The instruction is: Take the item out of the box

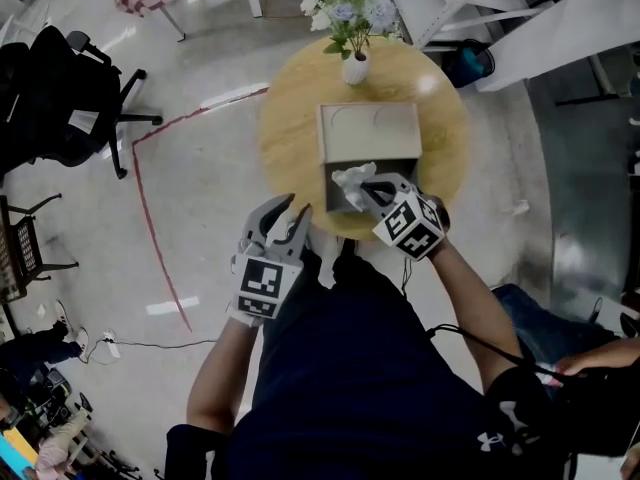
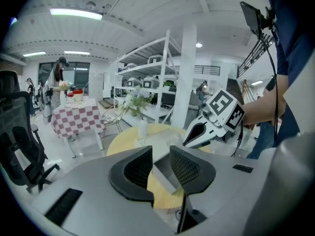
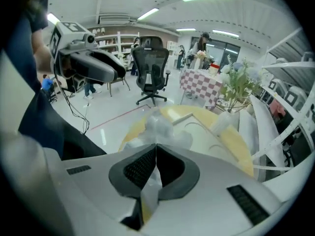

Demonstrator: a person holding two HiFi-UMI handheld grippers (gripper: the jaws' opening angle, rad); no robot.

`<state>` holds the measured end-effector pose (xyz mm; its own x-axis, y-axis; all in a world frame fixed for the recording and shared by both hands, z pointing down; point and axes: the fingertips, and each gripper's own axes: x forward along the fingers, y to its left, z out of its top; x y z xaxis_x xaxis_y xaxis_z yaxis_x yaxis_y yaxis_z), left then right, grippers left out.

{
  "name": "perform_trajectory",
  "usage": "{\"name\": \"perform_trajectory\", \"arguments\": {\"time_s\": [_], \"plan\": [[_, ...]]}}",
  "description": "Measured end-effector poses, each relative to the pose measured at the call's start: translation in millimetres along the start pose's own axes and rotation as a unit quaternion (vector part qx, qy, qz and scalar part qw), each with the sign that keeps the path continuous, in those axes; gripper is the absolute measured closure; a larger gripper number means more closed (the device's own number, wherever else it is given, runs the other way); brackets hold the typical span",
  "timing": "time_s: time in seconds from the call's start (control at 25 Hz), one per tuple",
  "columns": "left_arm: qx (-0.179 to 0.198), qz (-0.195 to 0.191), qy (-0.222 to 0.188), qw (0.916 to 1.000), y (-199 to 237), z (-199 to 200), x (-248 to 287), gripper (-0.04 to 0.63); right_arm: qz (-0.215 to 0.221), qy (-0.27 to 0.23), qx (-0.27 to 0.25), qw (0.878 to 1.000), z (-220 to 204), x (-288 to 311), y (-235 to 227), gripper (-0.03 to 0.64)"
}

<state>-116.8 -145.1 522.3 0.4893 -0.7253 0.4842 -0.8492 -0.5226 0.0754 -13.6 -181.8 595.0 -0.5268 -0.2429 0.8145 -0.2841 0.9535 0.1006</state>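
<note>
Clamped in right gripper (image 1: 370, 190): crumpled white item (image 1: 350, 181), probably plastic-wrapped, at near open end of tan cardboard box (image 1: 366, 128) on round wooden table (image 1: 285, 108); pull toward body, along box's long axis; at left gripper (image 1: 290, 213), jaws narrowly apart, empty, farther from item, off table's near-left edge.

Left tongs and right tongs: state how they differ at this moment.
The right tongs are shut on the white crumpled item; the left tongs are open with nothing between them. The right tongs reach over the box on the round table; the left tongs hang off the table's near edge, away from the box. Both point toward the table.
</note>
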Motion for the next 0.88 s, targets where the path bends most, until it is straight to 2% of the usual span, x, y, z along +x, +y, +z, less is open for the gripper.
{"name": "perform_trajectory", "arguments": {"time_s": [0.28,0.48,0.68,0.88], "plan": [[0.012,0.002,-0.027,0.9996,-6.0,22.3,-11.1,0.475,-0.032,-0.074,0.081,0.993,23.6,-47.1,-12.1,0.603],[0.005,-0.001,-0.049,0.9988,-7.0,40.8,-20.4,0.476,-0.048,-0.119,0.109,0.986,41.3,-79.5,-18.8,0.603],[-0.025,-0.008,-0.088,0.9957,-5.4,69.5,-33.7,0.480,-0.069,-0.178,0.138,0.972,59.4,-113.6,-26.0,0.603],[-0.024,-0.010,-0.129,0.9913,-5.4,103.1,-46.0,0.485,-0.092,-0.224,0.169,0.955,72.5,-145.7,-37.0,0.603]]}}
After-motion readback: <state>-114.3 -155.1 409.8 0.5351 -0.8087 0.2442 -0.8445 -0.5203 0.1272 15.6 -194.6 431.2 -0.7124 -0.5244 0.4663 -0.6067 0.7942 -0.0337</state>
